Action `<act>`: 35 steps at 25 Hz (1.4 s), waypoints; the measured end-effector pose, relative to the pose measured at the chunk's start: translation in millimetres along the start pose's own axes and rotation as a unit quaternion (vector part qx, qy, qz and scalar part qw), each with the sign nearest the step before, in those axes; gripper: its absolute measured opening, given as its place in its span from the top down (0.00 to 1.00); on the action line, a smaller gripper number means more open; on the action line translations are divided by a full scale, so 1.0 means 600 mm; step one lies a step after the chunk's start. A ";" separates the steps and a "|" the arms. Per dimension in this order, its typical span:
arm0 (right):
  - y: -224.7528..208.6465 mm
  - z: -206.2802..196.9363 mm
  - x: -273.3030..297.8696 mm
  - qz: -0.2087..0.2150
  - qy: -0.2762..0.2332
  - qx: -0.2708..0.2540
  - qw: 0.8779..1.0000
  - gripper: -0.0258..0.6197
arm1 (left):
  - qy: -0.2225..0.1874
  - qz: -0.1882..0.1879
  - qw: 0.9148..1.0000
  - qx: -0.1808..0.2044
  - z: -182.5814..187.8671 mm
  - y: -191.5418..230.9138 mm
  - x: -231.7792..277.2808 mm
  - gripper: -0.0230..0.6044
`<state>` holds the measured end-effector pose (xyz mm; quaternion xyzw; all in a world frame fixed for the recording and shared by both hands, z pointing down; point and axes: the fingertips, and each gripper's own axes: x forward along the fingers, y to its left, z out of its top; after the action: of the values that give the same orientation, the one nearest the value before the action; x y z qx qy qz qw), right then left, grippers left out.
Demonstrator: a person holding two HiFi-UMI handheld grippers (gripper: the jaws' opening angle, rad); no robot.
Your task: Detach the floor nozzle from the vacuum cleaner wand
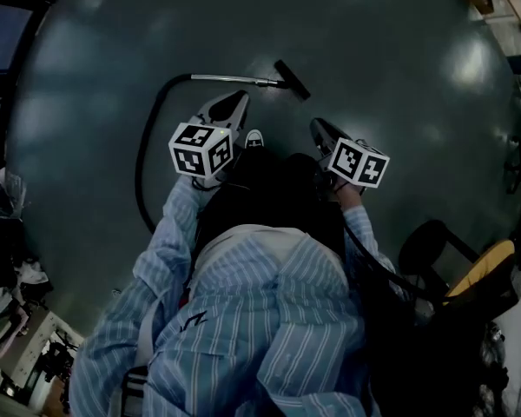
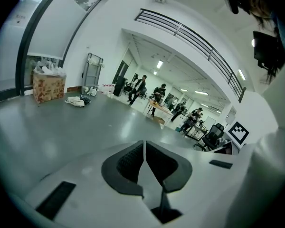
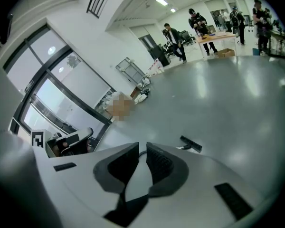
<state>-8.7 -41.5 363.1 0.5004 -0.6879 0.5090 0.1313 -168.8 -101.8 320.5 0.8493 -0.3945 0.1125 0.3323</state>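
The vacuum's black floor nozzle (image 1: 293,79) lies on the grey floor, joined to the silver wand (image 1: 230,78). A black hose (image 1: 144,159) curves from the wand's other end back toward me. My left gripper (image 1: 239,96) hovers just short of the wand, jaws shut and empty; in its own view the left gripper (image 2: 144,144) shows only floor beyond its pads. My right gripper (image 1: 315,125) hangs to the right, below the nozzle, also shut on nothing. The right gripper view shows that gripper (image 3: 142,149) with the nozzle (image 3: 191,144) lying on the floor just past its tips.
A black office chair (image 1: 432,248) and a yellow-backed seat (image 1: 484,268) stand at lower right. Clutter lines the left edge (image 1: 13,276). A cardboard box (image 2: 48,87) sits by the window wall. People stand at tables (image 2: 156,103) far across the hall.
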 end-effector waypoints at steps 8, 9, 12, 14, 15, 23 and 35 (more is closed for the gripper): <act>-0.091 0.038 0.046 -0.045 0.041 -0.053 0.997 0.90 | 0.084 -0.018 0.995 0.042 -0.014 0.030 0.097 0.94; -0.100 0.041 0.057 -0.044 0.049 -0.058 0.996 0.90 | 0.094 -0.015 0.994 0.052 -0.018 0.036 0.109 0.94; -0.140 0.043 0.105 -0.033 0.075 -0.070 0.994 0.88 | 0.116 -0.005 0.991 0.062 -0.042 0.060 0.157 0.94; -0.170 0.044 0.143 -0.027 0.100 -0.091 0.990 0.82 | 0.137 -0.002 0.988 0.069 -0.059 0.078 0.197 0.93; -0.185 0.046 0.161 -0.026 0.115 -0.105 0.987 0.80 | 0.148 -0.002 0.986 0.073 -0.066 0.087 0.218 0.92; -0.329 0.043 0.302 -0.028 0.194 -0.134 0.971 0.69 | 0.245 -0.016 0.965 0.093 -0.172 0.152 0.392 0.77; -0.568 -0.071 0.498 -0.060 0.277 -0.177 0.943 0.63 | 0.372 -0.019 0.902 0.219 -0.455 0.287 0.594 0.75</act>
<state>118.5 -165.6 782.1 0.3486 -0.6721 0.4890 0.4332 -41.4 -216.0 769.9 0.8042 -0.1911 0.4976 0.2629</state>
